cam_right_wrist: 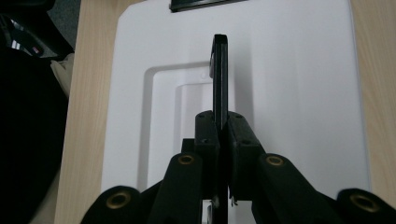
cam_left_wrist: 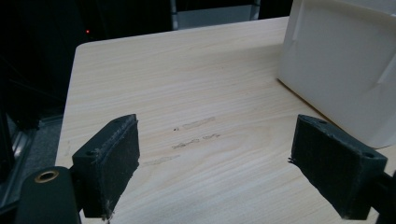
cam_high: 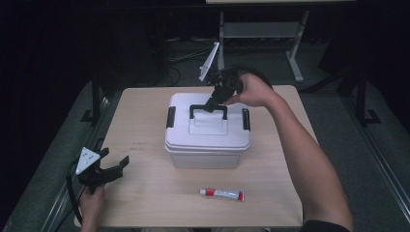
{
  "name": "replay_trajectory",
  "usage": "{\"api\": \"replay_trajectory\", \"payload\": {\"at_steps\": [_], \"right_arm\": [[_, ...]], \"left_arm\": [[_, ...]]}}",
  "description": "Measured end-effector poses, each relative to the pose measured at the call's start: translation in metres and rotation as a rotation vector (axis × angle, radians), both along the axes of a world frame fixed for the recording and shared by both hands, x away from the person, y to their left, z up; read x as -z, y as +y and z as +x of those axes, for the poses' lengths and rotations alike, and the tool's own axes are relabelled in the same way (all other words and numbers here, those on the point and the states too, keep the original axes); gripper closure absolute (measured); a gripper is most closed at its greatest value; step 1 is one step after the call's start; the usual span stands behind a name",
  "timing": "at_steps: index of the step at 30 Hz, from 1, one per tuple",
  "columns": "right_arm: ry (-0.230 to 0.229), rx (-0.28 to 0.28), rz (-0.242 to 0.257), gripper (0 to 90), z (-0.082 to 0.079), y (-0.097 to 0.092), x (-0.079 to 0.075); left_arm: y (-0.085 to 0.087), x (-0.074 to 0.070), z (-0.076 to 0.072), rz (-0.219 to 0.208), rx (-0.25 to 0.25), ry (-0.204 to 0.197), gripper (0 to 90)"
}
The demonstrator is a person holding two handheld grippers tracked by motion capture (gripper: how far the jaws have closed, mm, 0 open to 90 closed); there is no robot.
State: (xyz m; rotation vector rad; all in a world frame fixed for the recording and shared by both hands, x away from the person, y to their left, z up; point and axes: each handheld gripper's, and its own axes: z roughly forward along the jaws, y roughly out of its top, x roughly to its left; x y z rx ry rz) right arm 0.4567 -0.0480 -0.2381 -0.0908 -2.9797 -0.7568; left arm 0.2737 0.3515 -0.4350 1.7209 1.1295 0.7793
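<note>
**Right tongs clamped on the box handle**

Your right gripper (cam_high: 209,107) has its jaws closed on the black handle (cam_right_wrist: 220,79) of the white box (cam_high: 208,140), which sits mid-table. Your left gripper (cam_high: 112,163) rests at 8 o'clock, jaws wide apart, holding nothing. A tube (cam_high: 222,194) lies at 6 o'clock from the box. The table (cam_high: 145,125) is pale wood grain, faintly scuffed. The room beyond is dark; a grey stand (cam_high: 295,58) is at 1 o'clock.

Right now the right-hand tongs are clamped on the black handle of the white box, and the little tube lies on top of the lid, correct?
Not quite. The right tongs are indeed clamped on the black handle of the white box, but the tube is not on the lid: the high view shows it lying on the table, in front of the box.
</note>
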Motion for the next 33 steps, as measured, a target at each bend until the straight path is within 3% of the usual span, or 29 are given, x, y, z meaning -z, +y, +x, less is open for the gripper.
{"api": "replay_trajectory", "payload": {"at_steps": [16, 33], "right_arm": [[-0.046, 0.071, -0.003, 83.9, -0.021, -0.049, -0.019], [-0.049, 0.179, 0.020, 83.9, -0.046, -0.115, -0.011]], "left_arm": [[0.003, -0.001, -0.001, -0.026, -0.005, -0.011, 14.7], [0.003, 0.000, -0.001, -0.025, -0.010, -0.008, 14.7]]}}
